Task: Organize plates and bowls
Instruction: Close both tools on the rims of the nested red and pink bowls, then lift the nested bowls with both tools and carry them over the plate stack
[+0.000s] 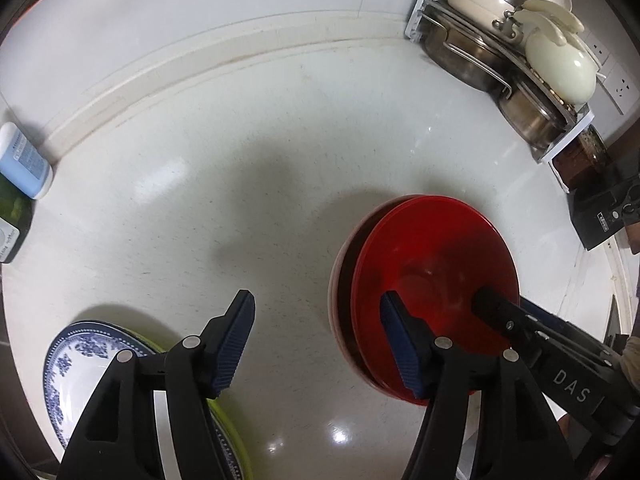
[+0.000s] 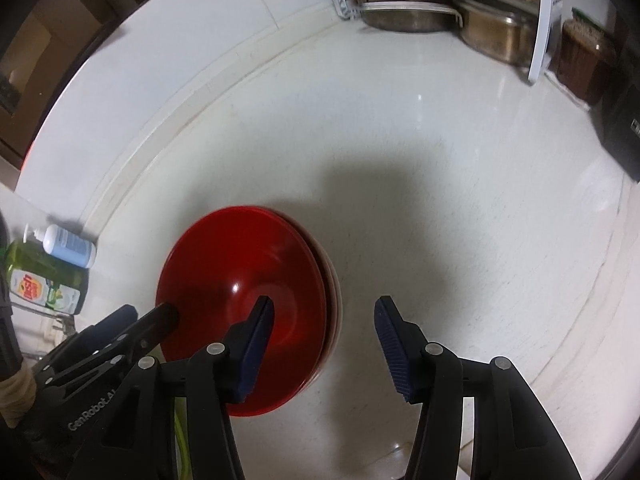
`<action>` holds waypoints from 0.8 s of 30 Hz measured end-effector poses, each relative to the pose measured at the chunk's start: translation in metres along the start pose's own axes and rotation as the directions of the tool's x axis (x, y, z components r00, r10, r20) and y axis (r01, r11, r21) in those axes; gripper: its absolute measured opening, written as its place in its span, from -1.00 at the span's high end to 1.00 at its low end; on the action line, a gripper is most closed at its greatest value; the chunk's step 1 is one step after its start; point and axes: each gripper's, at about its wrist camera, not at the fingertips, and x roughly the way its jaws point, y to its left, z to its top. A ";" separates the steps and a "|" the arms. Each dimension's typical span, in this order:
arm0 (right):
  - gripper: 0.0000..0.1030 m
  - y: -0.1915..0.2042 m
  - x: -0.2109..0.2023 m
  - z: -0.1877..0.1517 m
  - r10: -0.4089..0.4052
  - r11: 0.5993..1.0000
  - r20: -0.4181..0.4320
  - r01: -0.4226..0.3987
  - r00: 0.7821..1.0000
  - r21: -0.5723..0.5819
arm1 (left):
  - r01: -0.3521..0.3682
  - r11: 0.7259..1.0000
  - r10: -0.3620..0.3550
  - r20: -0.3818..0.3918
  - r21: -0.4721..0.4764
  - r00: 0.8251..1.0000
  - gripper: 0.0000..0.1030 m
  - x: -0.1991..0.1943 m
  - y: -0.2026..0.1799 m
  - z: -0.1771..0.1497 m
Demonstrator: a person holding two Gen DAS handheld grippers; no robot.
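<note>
A red bowl (image 1: 432, 248) (image 2: 240, 256) sits nested on top of a stack of bowls, with a pale rim (image 1: 334, 280) showing underneath, on the white counter. My left gripper (image 1: 318, 340) is open; its right finger hangs over the bowl's left rim and nothing is pinched. My right gripper (image 2: 324, 344) is open too, its left finger above the bowl's inside and the right rim between the jaws, untouched. Each gripper shows in the other's view: the right one (image 1: 496, 312), the left one (image 2: 160, 316). A blue-patterned plate (image 1: 76, 364) lies on a green plate (image 1: 228, 432) at lower left.
A rack of steel pots and cream lids (image 1: 500, 52) stands in the back right corner beside a brown jar (image 1: 588, 156) and a black box (image 1: 600, 212). A pale blue bottle (image 1: 24, 160) and a green dish-soap bottle (image 2: 44, 280) stand at the left edge. A tiled wall lies behind.
</note>
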 end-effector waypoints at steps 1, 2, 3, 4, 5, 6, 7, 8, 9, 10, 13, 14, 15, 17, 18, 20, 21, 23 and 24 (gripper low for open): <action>-0.03 -0.001 0.002 0.000 0.003 1.000 -0.006 -0.003 1.000 0.005 | 0.002 1.000 -0.002 -0.006 -0.003 1.000 -0.22 0.002 0.000 0.001; -0.02 -0.003 0.004 0.000 0.004 1.000 -0.011 -0.004 1.000 0.010 | 0.008 1.000 -0.008 -0.013 -0.002 1.000 -0.22 0.005 -0.001 0.001; -0.02 -0.004 0.006 0.001 0.006 1.000 -0.016 -0.006 1.000 0.013 | 0.009 1.000 -0.009 -0.017 -0.006 1.000 -0.18 0.006 -0.002 0.002; -0.01 -0.004 0.008 0.001 0.008 1.000 -0.019 -0.008 1.000 0.015 | 0.013 1.000 -0.013 -0.028 -0.012 1.000 -0.11 0.009 -0.002 0.002; 0.00 -0.004 0.010 0.001 0.007 1.000 -0.027 -0.007 1.000 0.015 | 0.025 1.000 -0.025 -0.044 -0.019 0.999 -0.01 0.012 -0.002 0.003; 0.03 -0.005 0.012 0.001 0.012 1.000 -0.032 -0.012 0.999 0.014 | 0.033 0.999 -0.034 -0.053 -0.024 0.998 0.02 0.014 -0.002 0.003; 0.09 -0.005 0.014 0.001 0.017 1.000 -0.037 -0.016 0.999 0.012 | 0.036 0.999 -0.038 -0.061 -0.029 0.997 0.02 0.016 -0.002 0.003; 0.15 -0.005 0.015 0.001 0.017 1.000 -0.044 -0.017 0.999 0.012 | 0.035 0.999 -0.037 -0.066 -0.032 0.997 0.04 0.018 -0.002 0.002; 0.17 -0.005 0.017 0.001 0.019 1.000 -0.049 -0.018 0.999 0.012 | 0.033 0.999 -0.036 -0.069 -0.036 0.997 0.09 0.020 -0.002 0.002; 0.19 -0.007 0.017 0.002 0.020 1.000 -0.052 -0.020 0.998 0.009 | 0.033 0.999 -0.036 -0.073 -0.041 0.997 0.13 0.022 -0.003 0.003; 0.29 -0.009 0.021 0.004 0.016 1.000 -0.064 -0.015 0.998 0.009 | 0.044 0.997 -0.049 -0.096 -0.058 0.994 0.30 0.028 -0.004 0.004; 0.32 -0.009 0.022 0.004 0.020 1.000 -0.072 -0.019 0.997 0.010 | 0.047 0.997 -0.054 -0.103 -0.063 0.993 0.31 0.030 -0.004 0.004; 0.32 -0.009 0.024 0.005 0.024 1.000 -0.081 -0.023 0.996 0.011 | 0.056 0.996 -0.063 -0.106 -0.070 0.992 0.33 0.031 -0.003 0.004; 0.38 -0.009 0.025 0.006 0.025 1.000 -0.085 -0.025 0.996 0.006 | 0.068 0.995 -0.076 -0.108 -0.077 0.991 0.37 0.032 -0.003 0.003; 0.40 -0.009 0.027 0.006 0.023 1.000 -0.091 -0.023 0.996 0.003 | 0.072 0.994 -0.080 -0.107 -0.077 0.991 0.41 0.032 -0.003 0.004; 0.52 -0.010 0.028 0.006 0.029 1.000 -0.101 -0.029 0.994 0.005 | 0.081 0.994 -0.088 -0.108 -0.075 0.990 0.46 0.033 -0.005 0.004; 0.54 -0.010 0.029 0.005 0.029 1.000 -0.108 -0.029 0.994 0.004 | 0.083 0.994 -0.091 -0.107 -0.072 0.990 0.50 0.033 -0.006 0.004; 0.55 -0.011 0.030 0.005 0.029 1.000 -0.109 -0.029 0.994 0.005 | 0.085 0.994 -0.092 -0.107 -0.068 0.990 0.55 0.034 -0.008 0.004; 0.55 -0.011 0.029 0.005 0.031 1.000 -0.110 -0.030 0.993 0.007 | 0.082 0.994 -0.089 -0.106 -0.066 0.990 0.55 0.034 -0.008 0.004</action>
